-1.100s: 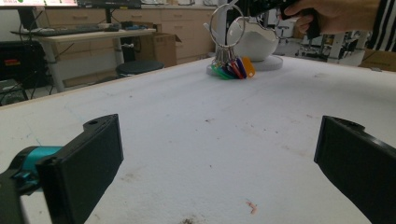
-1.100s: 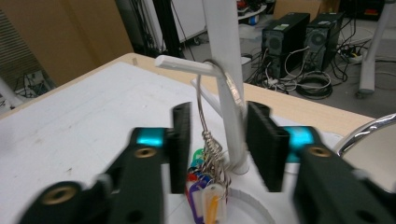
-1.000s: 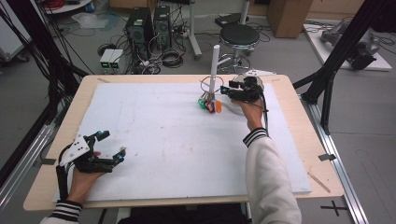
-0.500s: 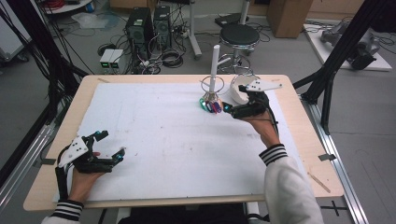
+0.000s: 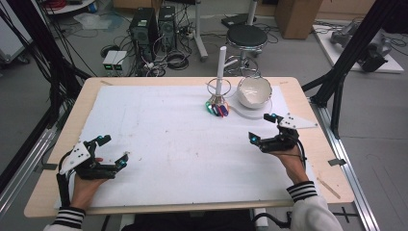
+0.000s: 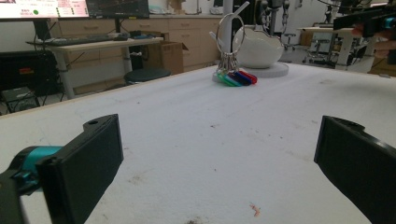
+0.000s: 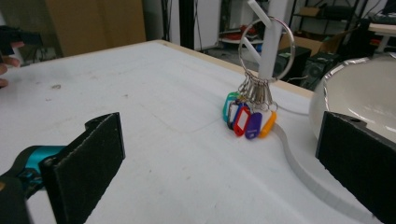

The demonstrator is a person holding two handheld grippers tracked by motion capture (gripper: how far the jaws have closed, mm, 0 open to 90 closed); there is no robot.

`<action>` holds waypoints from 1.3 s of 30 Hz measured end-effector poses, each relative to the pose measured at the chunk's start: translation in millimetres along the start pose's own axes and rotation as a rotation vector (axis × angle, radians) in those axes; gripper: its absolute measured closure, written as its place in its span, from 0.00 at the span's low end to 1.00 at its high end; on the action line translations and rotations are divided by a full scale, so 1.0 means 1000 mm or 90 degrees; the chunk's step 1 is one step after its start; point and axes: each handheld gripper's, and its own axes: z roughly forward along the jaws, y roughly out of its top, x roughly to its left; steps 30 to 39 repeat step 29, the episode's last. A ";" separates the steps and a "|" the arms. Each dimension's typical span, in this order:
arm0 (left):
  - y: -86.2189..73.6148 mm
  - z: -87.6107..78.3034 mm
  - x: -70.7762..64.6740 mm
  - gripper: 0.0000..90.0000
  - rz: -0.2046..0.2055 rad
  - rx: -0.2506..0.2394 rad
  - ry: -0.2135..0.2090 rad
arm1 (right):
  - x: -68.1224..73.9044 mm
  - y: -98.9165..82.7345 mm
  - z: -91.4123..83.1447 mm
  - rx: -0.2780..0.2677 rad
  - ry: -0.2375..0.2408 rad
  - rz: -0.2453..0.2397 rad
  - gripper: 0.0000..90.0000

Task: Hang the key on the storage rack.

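Both grippers, left gripper [image 5: 111, 155] and right gripper [image 5: 260, 129], gape empty; key ring [image 7: 265, 44] ahead of the right could slip off its post [image 7: 275, 28] if bumped.

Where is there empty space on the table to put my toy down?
The wide white mat is bare between the left hand-held gripper and the right hand-held gripper, and across its far left. The far right is crowded: the key ring with coloured tags hangs on the white post, beside the white bowl.

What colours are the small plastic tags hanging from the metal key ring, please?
The small plastic tags are teal, blue, red, purple and orange, clearest in the right gripper view.
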 end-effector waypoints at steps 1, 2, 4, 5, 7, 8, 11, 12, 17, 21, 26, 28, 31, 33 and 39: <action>0.000 0.000 0.000 0.02 0.001 0.000 -0.001 | 0.000 -0.004 -0.003 -0.004 0.000 0.007 0.01; 0.000 0.000 0.000 0.02 0.003 0.000 -0.001 | 0.000 -0.008 -0.006 -0.013 -0.004 0.009 0.01; 0.000 0.000 0.000 0.02 0.003 0.000 -0.001 | 0.002 -0.015 -0.010 -0.014 -0.002 0.015 0.01; 0.000 0.000 0.000 0.02 0.003 -0.001 -0.001 | 0.003 -0.018 -0.012 -0.019 -0.006 0.009 0.01; 0.000 -0.001 0.000 0.02 0.004 0.000 0.000 | 0.006 -0.025 -0.015 -0.030 -0.003 0.009 0.01; 0.000 -0.001 0.000 0.02 0.004 -0.001 0.000 | 0.007 -0.027 -0.016 -0.030 -0.003 0.015 0.01; 0.000 -0.001 0.000 0.02 0.005 -0.003 0.000 | 0.008 -0.033 -0.017 -0.037 -0.002 0.014 0.01; 0.000 -0.001 0.000 0.02 0.004 -0.004 0.000 | 0.009 -0.036 -0.018 -0.035 0.000 0.024 0.01; 0.000 -0.001 0.000 0.02 0.006 -0.003 0.000 | 0.007 -0.048 -0.016 -0.037 -0.002 0.044 0.01; 0.000 -0.001 0.000 0.02 0.005 -0.003 0.000 | 0.011 -0.053 -0.016 -0.042 -0.008 0.037 0.01; 0.000 -0.001 0.000 0.02 0.007 -0.004 0.000 | 0.010 -0.054 -0.018 -0.055 -0.010 0.037 0.01; 0.000 -0.001 0.000 0.02 0.003 -0.008 0.002 | 0.010 -0.054 -0.018 -0.054 -0.010 0.043 0.01; 0.000 -0.001 0.000 0.02 0.001 -0.006 0.002 | 0.010 -0.054 -0.018 -0.054 -0.010 0.042 0.01; 0.000 -0.001 0.000 0.02 0.001 -0.006 0.002 | 0.010 -0.054 -0.018 -0.054 -0.010 0.042 0.01; 0.000 -0.001 0.000 0.02 0.001 -0.006 0.002 | 0.010 -0.054 -0.018 -0.054 -0.010 0.042 0.01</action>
